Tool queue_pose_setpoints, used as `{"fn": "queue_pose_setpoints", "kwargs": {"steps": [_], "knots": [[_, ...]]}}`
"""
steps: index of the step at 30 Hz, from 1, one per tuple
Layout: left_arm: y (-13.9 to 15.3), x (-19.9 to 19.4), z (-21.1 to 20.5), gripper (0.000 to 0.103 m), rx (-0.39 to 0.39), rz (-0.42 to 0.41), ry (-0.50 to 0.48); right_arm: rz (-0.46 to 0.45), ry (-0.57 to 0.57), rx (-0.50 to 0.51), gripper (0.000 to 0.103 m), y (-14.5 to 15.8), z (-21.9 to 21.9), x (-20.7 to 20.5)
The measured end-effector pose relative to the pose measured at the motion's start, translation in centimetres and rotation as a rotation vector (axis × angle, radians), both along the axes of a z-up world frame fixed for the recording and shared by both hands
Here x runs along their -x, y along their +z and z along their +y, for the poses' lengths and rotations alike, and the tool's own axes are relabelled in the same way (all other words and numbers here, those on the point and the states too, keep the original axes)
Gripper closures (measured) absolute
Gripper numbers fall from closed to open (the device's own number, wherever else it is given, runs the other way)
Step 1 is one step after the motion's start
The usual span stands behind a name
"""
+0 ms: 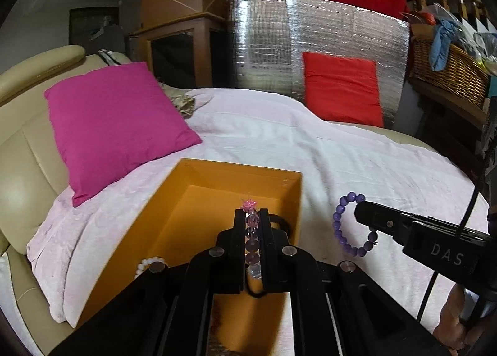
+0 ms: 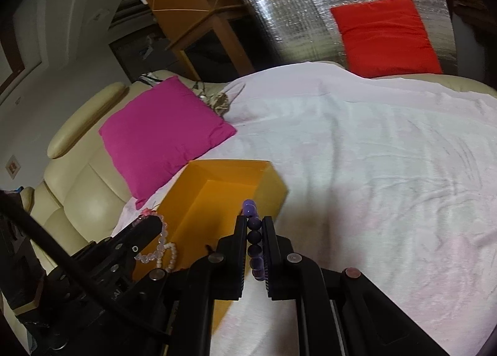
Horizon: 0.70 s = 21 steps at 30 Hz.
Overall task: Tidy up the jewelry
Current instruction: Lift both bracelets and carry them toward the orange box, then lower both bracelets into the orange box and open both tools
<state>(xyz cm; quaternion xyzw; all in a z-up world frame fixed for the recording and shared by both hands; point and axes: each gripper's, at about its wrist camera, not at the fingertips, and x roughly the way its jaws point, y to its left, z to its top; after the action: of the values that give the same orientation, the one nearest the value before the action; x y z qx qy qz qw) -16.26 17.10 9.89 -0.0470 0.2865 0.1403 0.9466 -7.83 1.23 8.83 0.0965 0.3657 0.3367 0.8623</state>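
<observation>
An open orange box (image 1: 217, 200) sits on a white blanket; it also shows in the right wrist view (image 2: 217, 194). My left gripper (image 1: 252, 216) is shut on a clear pink bead bracelet (image 1: 251, 231) above the box. The bracelet hangs from it in the right wrist view (image 2: 160, 244). My right gripper (image 2: 254, 222) is shut on a purple bead bracelet (image 2: 254, 238) just right of the box; the bracelet hangs as a ring in the left wrist view (image 1: 348, 225). A white bead bracelet (image 1: 149, 264) lies inside the box.
A magenta pillow (image 1: 115, 126) lies left of the box on a cream sofa (image 1: 25, 169). A red cushion (image 1: 341, 92) leans on a silver foil panel (image 1: 310, 39) behind. A wicker basket (image 1: 447, 67) stands at far right. The white blanket (image 1: 341, 154) spreads right.
</observation>
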Motion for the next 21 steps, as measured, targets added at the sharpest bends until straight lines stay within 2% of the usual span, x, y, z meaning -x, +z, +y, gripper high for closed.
{"fn": "queue_pose_setpoints", "kwargs": {"steps": [13,21], "knots": [[-0.9,0.3,4.4,0.095,-0.021,0.020,0.120,-0.024,0.019,0.035,0.093,0.4,3.2,-0.5],[-1.9,-0.4,6.4,0.095,-0.004,0.054,0.170,-0.038,0.055,0.056,0.093,1.5,6.0,-1.6]]}}
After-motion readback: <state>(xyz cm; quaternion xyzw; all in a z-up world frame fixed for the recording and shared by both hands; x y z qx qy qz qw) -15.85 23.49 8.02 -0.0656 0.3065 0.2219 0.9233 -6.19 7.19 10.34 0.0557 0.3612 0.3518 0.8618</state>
